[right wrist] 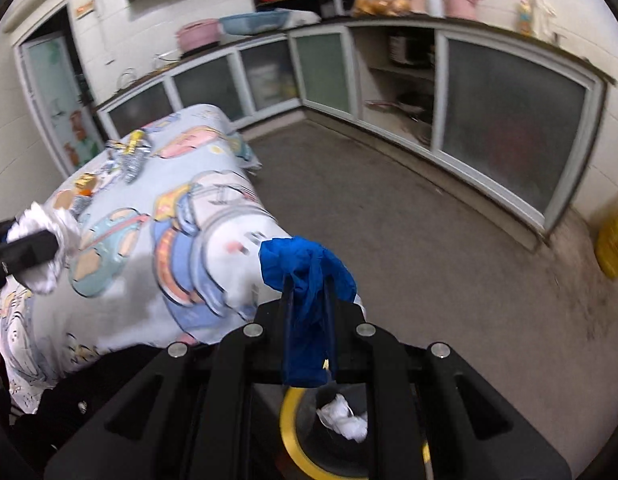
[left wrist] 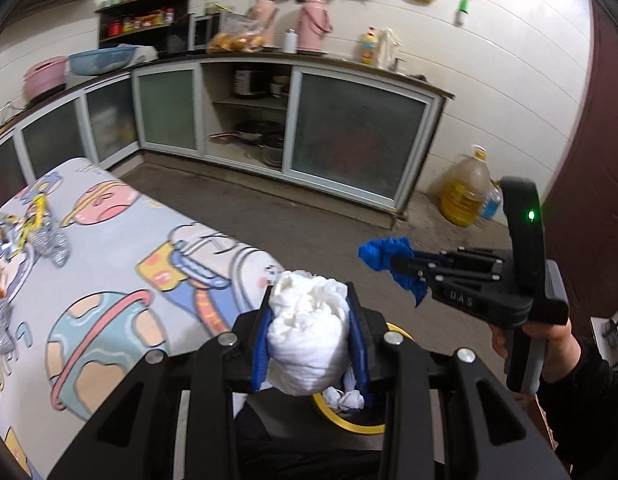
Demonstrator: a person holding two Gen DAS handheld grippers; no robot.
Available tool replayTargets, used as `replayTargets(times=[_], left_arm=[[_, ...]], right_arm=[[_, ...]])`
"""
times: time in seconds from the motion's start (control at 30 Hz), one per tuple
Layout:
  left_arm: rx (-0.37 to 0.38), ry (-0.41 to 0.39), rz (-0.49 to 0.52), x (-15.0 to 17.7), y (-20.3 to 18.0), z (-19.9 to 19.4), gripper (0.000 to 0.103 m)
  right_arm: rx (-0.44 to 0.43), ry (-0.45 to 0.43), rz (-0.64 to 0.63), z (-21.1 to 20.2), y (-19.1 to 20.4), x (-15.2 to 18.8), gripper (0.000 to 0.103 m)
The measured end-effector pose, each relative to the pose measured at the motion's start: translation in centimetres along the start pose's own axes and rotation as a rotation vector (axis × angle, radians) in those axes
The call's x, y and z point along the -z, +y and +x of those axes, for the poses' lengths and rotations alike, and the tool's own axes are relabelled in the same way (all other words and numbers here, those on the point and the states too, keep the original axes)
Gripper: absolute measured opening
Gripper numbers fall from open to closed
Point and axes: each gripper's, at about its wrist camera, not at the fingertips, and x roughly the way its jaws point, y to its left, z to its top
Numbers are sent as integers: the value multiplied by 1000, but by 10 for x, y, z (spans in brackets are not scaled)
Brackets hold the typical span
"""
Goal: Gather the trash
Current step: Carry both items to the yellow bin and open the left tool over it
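Left wrist view: left gripper (left wrist: 309, 320) jaws clamp a white paper wad (left wrist: 307, 340), right gripper (left wrist: 405, 266) jaws pinch a blue rag (left wrist: 383, 254), both above the yellow-rimmed bin (left wrist: 357, 426), apparently for dropping.

The yellow-rimmed bin (right wrist: 287, 416) shows only in slivers beneath the right gripper's black frame, so most of its rim and inside are hidden; the white paper wads (right wrist: 343, 418) inside it are partly covered too. Left of the bin, the cartoon-print tablecloth (left wrist: 109, 280) runs off the left edge. The wrappers (right wrist: 129, 156) on the cloth, far from the bin, are too blurred to name.
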Motion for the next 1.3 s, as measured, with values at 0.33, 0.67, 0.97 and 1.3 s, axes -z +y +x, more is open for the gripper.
replayTargets(times=[0.33,0.67,0.97,1.3], left_arm=[[70,75,67,1,-43,49,30],[102,209,98,27,-66,115,30],[139,360,110,52,-80,166,30],[133,398,101,57,-87,181,37]], right_arm=[[55,70,130,3,-47,57,13],[66,191,235,34,-73,107,13],[103,315,302,68,-93,136,13],[139,372,329,85,-102,148,14]])
